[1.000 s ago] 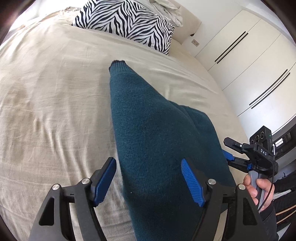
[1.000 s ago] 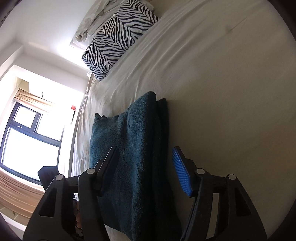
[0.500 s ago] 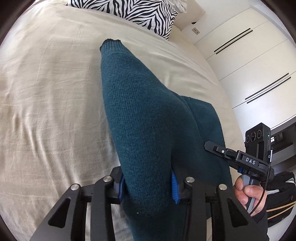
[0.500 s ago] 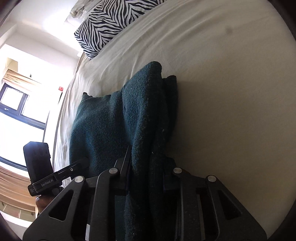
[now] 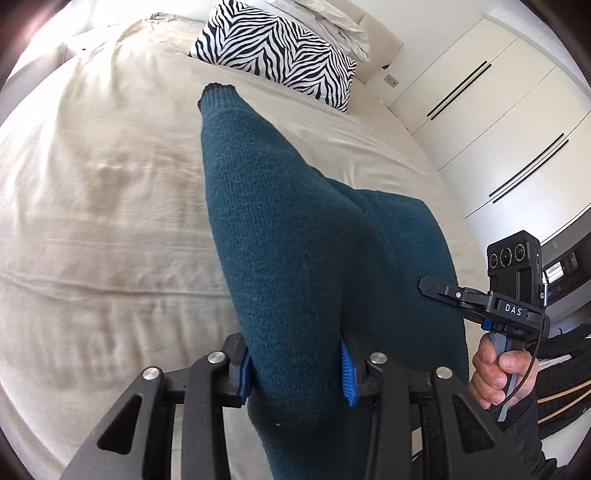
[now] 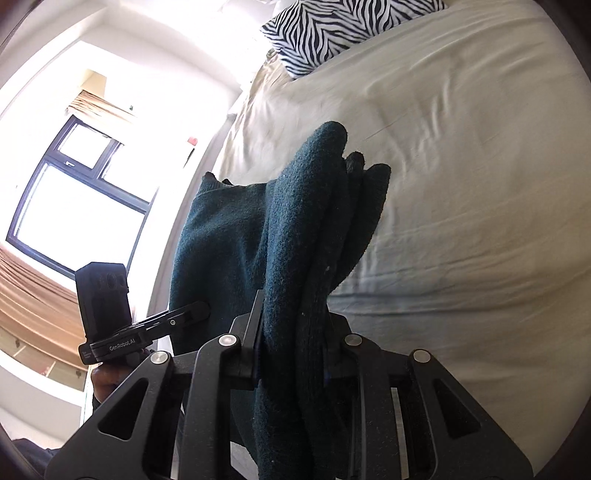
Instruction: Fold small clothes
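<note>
**Both grippers clamped on the teal sweater**

Left gripper [image 5: 297, 373] was closed down hard on the teal sweater [image 5: 291, 236], blue pads [image 5: 346, 373] pressed into the knit from either side, with a thick fold bunched between them. Right gripper [image 6: 291, 347] had its jaws pinched just as tight on a bundle of several layers of the same sweater [image 6: 295, 240], the fabric rising out of the grip and draping back toward the bed [image 6: 461, 184].

Beyond the sweater on the bed [image 5: 92, 184] sat a zebra-print pillow [image 5: 277, 55], well apart from the garment, with rumpled white bedding [image 5: 332, 22] just behind it. White wardrobe doors [image 5: 498, 129] stood past the bed's far side. From the left wrist view, the right gripper's handle showed beside the sweater, held in the person's right hand [image 5: 498, 373]. A window [image 6: 74, 192] glared brightly beside the bed in the right wrist view. Nothing stood between either gripper and the cloth.
</note>
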{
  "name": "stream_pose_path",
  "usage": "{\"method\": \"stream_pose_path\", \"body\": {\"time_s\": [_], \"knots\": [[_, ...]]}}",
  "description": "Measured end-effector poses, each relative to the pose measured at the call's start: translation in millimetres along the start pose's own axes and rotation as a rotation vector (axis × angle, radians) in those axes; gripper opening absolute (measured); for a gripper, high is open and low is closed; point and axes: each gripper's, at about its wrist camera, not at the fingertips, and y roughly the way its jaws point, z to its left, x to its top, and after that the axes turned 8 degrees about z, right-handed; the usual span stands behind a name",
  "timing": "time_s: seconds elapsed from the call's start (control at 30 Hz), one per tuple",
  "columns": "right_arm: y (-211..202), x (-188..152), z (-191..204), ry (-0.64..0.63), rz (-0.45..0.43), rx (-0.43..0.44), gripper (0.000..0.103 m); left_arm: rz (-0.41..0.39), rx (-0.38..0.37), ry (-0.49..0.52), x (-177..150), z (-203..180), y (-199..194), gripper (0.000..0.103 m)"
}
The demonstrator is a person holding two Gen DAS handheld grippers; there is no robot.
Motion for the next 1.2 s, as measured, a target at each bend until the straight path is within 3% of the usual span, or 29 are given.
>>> {"method": "stream_pose_path", "body": {"time_s": [0.13, 0.17, 0.2, 0.27, 0.33, 0.4, 0.53, 0.67, 0.77, 0.83, 0.87, 0.97, 1.2], "knots": [[45, -19, -10, 0.06, 0.052, 0.008, 0.021, 0.045, 0.033, -0.055, -19, 36, 21, 0.042], [56, -22, -20, 0.099, 0.066, 0.014, 0.022, 0.073, 0.047, -0.084, -23, 48, 31, 0.045], [68, -26, -34, 0.145, 0.084, 0.011, 0.024, 0.087, 0.049, -0.112, -27, 58, 42, 0.054], [78, -36, -62, 0.265, 0.075, 0.025, 0.028, 0.056, -0.01, -0.147, -34, 72, 48, 0.06], [72, -46, -67, 0.306, 0.032, 0.079, 0.031, 0.041, -0.021, -0.161, -37, 74, 43, 0.06], [61, -52, -61, 0.296, 0.011, 0.042, 0.042, 0.034, 0.0, -0.143, -38, 72, 41, 0.061], [35, -77, -52, 0.325, -0.013, 0.043, 0.044, 0.025, 0.015, -0.161, -36, 67, 41, 0.061], [11, -102, -35, 0.251, -0.031, 0.074, 0.047, 0.013, 0.069, -0.122, -40, 50, 45, 0.065], [15, -114, -25, 0.158, 0.01, -0.008, 0.047, 0.011, 0.061, -0.134, -40, 55, 47, 0.068], [22, -121, -37, 0.172, 0.053, -0.051, 0.04, 0.008, 0.054, -0.135, -42, 58, 48, 0.069], [23, -126, -47, 0.194, 0.051, -0.027, 0.033, 0.006, 0.051, -0.133, -42, 58, 48, 0.069], [18, -133, -64, 0.202, 0.022, 0.038, 0.029, -0.005, 0.052, -0.128, -46, 61, 48, 0.07], [28, -132, -46, 0.002, -0.007, -0.124, 0.028, -0.026, 0.039, -0.13, -55, 63, 46, 0.071]]}}
